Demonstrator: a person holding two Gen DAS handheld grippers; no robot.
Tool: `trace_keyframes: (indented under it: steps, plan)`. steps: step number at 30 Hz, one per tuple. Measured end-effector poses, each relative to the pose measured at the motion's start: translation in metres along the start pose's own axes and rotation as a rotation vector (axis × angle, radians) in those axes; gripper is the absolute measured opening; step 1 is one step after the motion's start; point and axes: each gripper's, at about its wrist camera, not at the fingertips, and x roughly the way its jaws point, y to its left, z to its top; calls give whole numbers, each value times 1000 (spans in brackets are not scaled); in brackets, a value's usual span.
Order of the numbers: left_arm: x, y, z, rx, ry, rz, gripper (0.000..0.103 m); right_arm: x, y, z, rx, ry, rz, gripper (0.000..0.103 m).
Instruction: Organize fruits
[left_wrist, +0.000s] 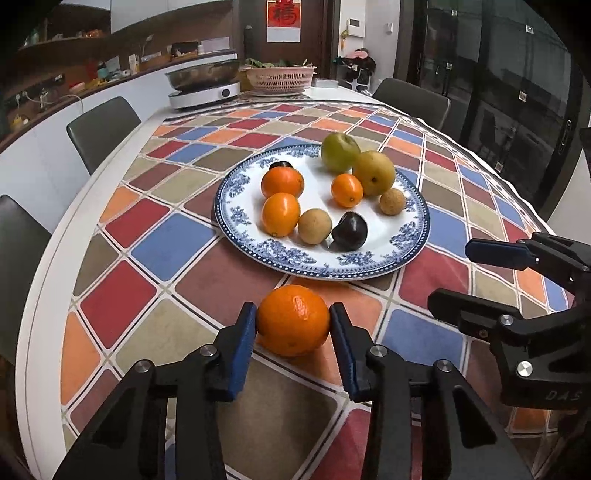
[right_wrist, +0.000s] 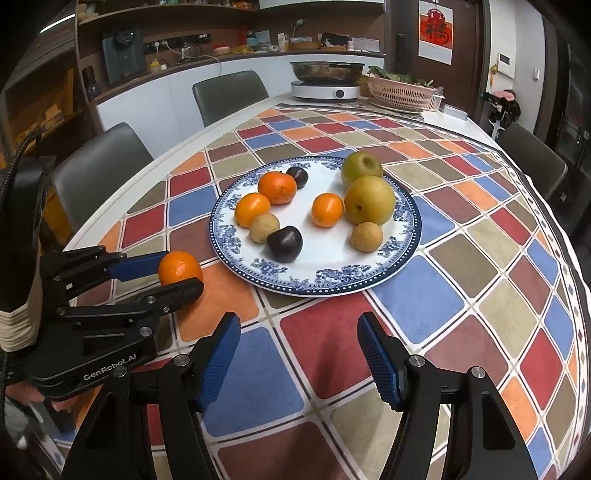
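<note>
A lone orange (left_wrist: 293, 321) rests on the chequered tablecloth just in front of a blue-and-white plate (left_wrist: 369, 271). My left gripper (left_wrist: 293, 307) is shut on it, one blue pad against each side. The right wrist view shows the same grip from the side, with the orange (right_wrist: 179, 266) between the left gripper's (right_wrist: 183, 271) fingers. On the plate lie a green apple (left_wrist: 340, 152), a yellow pear (left_wrist: 373, 172), small oranges, brown round fruits and dark plums. My right gripper (right_wrist: 297, 317) hangs open over the cloth in front of the plate (right_wrist: 332, 284), with nothing between its pads.
At the far end of the table stand an induction cooker with a metal pan (left_wrist: 205, 94) and a pink basket of greens (left_wrist: 280, 77). Grey chairs (left_wrist: 101, 129) line the left side. The white table rim (left_wrist: 44, 295) curves close on the left.
</note>
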Motion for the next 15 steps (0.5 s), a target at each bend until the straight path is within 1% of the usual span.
trace_keyframes:
  steps: [5,15]
  plan:
    - [-14,-7,9,5,-25,7,40,-7,-7,3,18,-21,8,67]
    - [-36,-25,34,9,-80,3,40,-29,-30,12,59,-86,-16,67]
